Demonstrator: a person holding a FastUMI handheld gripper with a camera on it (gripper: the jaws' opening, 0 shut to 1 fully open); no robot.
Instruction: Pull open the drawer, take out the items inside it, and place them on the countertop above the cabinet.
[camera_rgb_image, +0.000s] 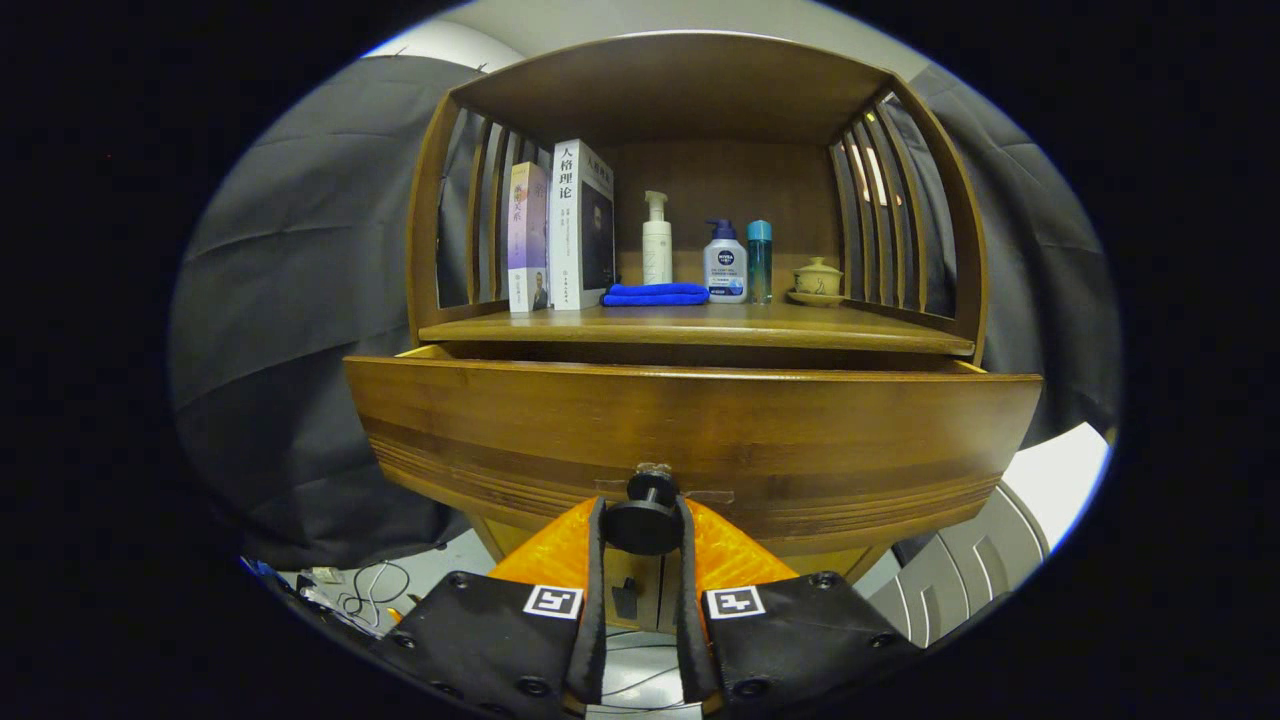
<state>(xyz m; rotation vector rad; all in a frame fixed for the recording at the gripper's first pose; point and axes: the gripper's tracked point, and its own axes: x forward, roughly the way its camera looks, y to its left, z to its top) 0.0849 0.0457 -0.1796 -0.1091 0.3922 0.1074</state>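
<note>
The drawer (690, 440) stands pulled out from the wooden cabinet (440, 200), its front panel close ahead of the camera; its inside is hidden from this angle. The round dark knob (645, 520) at the lower middle of the front panel sits between the fingers of the gripper (643, 525), which are clenched on it, one pressing each side. On the countertop (700, 325) above the drawer stand two upright books (560, 235), a folded blue cloth (655, 294), a white pump bottle (657, 240), a squat pump bottle (725, 262), a slim blue bottle (760, 260) and a lidded cup on a saucer (817, 280). Cables (370, 590) lie on the floor beside the cabinet's base.
</note>
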